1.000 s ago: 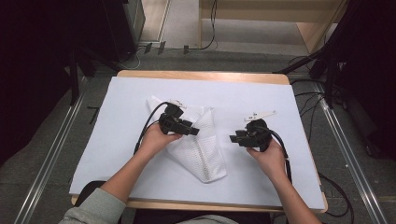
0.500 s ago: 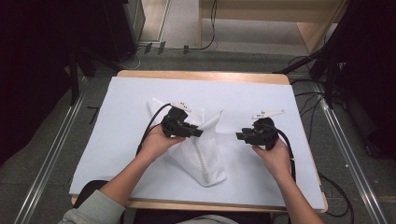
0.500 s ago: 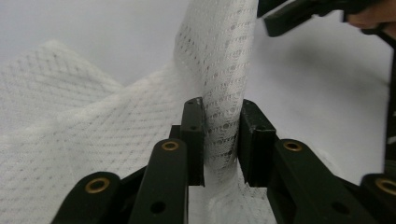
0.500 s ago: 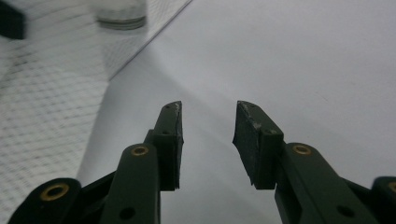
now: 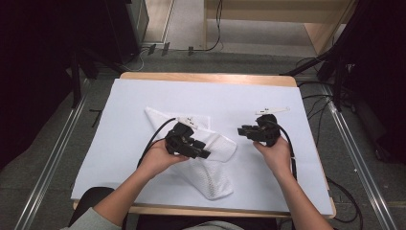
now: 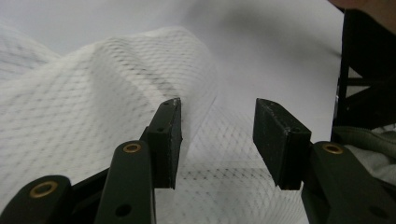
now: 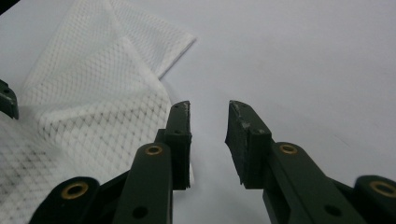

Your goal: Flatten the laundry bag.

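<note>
A white, diamond-patterned mesh cloth lies crumpled and partly folded on the white sheet that covers the wooden bench, a little left of the middle and toward the person's side. One broad fold runs from the upper left toward a blunt corner at the right, and a longer tongue of the cloth reaches down toward the near edge of the bench.

The left hand-held gripper sits over the middle of the cloth, pointing toward the right and held in the person's left hand. In the left gripper view its two black jaws stand apart with a clear gap, having just been opening; a raised ridge of the mesh cloth rises just behind the left jaw and the flat mesh runs under the gap, but nothing is pinched between the pads.

The right hand-held gripper is near the right end of the cloth, pointing left toward it, in the person's right hand. In the right gripper view its jaws are apart by a narrower gap, having just been closing, with bare white sheet between them; the edge of the mesh cloth lies just beside the left jaw, not between the pads. The two grippers face each other, apart.
</note>
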The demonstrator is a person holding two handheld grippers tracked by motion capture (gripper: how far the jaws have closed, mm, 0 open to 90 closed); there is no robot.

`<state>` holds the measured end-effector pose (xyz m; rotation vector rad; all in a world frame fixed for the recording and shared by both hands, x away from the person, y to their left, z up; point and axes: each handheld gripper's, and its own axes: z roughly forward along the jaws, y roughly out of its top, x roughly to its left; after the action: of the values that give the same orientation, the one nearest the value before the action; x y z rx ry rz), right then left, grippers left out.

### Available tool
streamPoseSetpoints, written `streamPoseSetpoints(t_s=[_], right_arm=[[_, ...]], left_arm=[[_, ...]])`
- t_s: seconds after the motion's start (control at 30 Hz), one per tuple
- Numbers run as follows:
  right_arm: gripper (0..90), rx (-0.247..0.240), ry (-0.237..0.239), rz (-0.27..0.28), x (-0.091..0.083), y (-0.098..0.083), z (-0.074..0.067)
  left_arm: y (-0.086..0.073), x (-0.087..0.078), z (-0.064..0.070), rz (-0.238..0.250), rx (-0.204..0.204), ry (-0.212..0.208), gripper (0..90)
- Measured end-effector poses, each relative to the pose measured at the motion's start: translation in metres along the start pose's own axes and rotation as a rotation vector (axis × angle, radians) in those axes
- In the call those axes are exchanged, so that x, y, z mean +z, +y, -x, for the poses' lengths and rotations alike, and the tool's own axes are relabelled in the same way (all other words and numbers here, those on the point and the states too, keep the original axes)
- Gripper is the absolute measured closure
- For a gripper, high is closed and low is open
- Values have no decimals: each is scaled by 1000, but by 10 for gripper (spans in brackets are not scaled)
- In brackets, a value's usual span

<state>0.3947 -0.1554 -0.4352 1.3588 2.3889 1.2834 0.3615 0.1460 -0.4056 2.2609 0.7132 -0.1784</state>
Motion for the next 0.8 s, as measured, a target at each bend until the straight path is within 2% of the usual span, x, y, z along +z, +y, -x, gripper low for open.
streamPoseSetpoints(t_s=[0.07, 0.1, 0.23, 0.43, 0.5, 0.6, 0.73, 0.8], right_arm=[[714, -5, 23, -3, 13, 8, -3], [714, -14, 27, -7, 17, 10, -4], [712, -37, 34, -22, 32, 18, -10], [688, -66, 51, -61, 65, 34, -16], [679, -71, 53, -68, 76, 40, -18], [658, -88, 47, -74, 94, 53, -20], [632, -92, 43, -86, 107, 61, -20], [616, -95, 22, -110, 118, 65, -20]], left_arm=[[-1, -5, -6, 10, -11, 14, 528], [-3, -10, -11, 18, -27, 34, 528], [-7, -18, -19, 34, -49, 59, 527], [-18, -27, -26, 51, -89, 99, 516], [-21, -30, -26, 55, -91, 110, 512], [-26, -35, -27, 71, -103, 119, 507], [-31, -40, -30, 83, -119, 134, 505], [-33, -42, -32, 83, -126, 140, 503]])
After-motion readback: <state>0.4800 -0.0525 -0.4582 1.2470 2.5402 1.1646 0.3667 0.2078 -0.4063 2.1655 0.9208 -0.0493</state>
